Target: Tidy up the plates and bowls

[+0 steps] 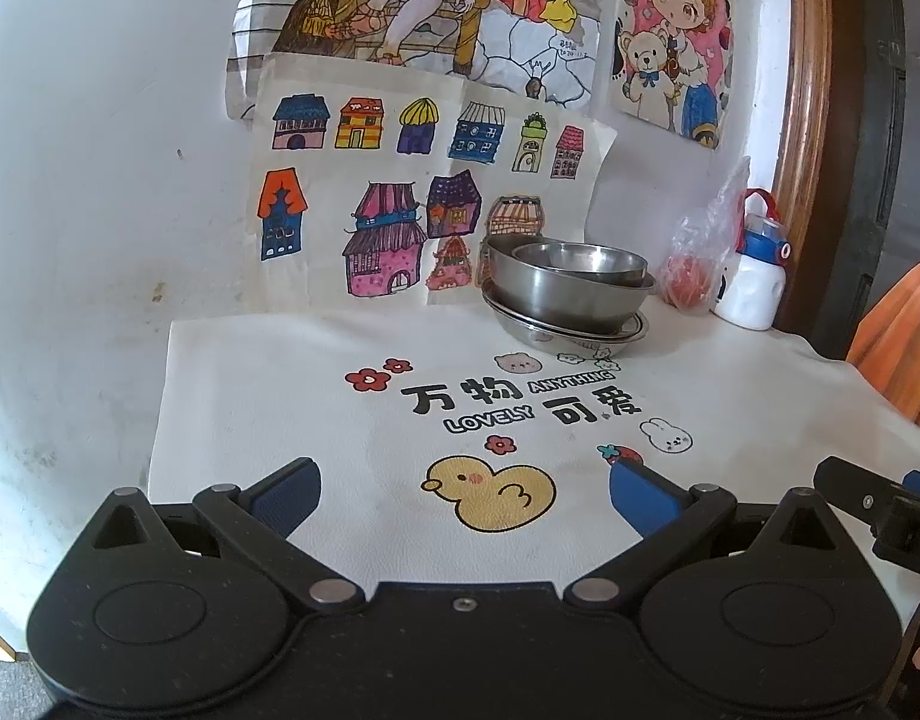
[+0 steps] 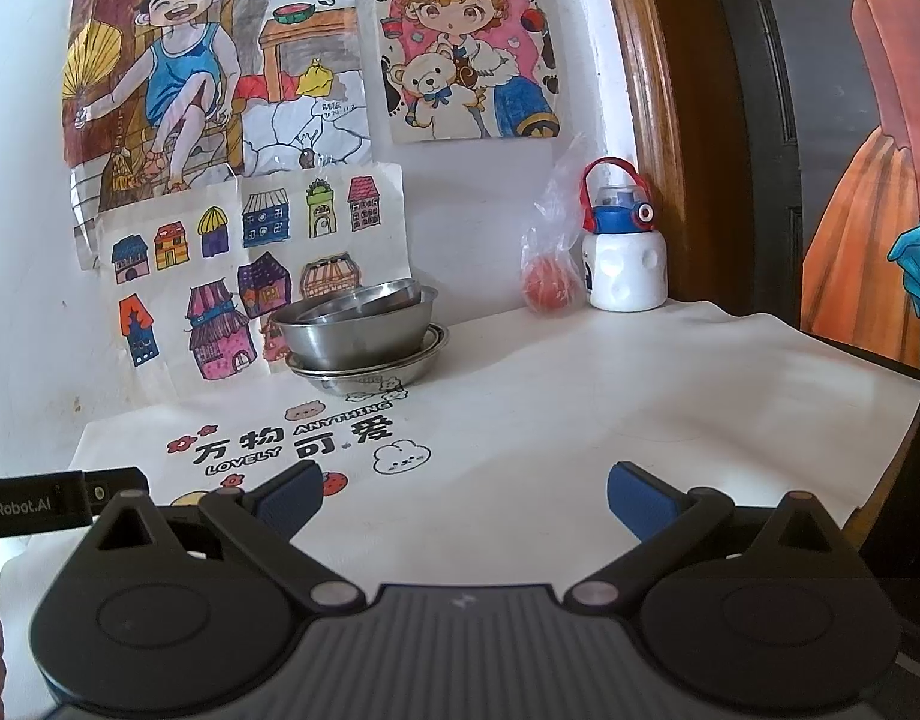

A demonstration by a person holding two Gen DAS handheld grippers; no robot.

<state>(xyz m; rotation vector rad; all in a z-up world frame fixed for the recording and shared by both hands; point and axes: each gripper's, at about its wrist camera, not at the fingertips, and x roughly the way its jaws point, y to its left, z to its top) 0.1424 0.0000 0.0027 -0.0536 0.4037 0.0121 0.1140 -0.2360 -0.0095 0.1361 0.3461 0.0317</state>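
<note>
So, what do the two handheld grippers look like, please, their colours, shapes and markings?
The left gripper has a matte black body with two round housings, silver pivot pins and blue textured finger pads. The right gripper is built the same, but with a ribbed grey centre panel. The black side module shows white "enRobot.AI" lettering.

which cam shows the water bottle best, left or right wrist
The right wrist view. There the white water bottle with its blue lid and red handle stands whole and unobstructed by the wall corner, beside the plastic bag. In the left wrist view the same bottle sits smaller, near the frame's distorted right edge, behind the bag.
</note>
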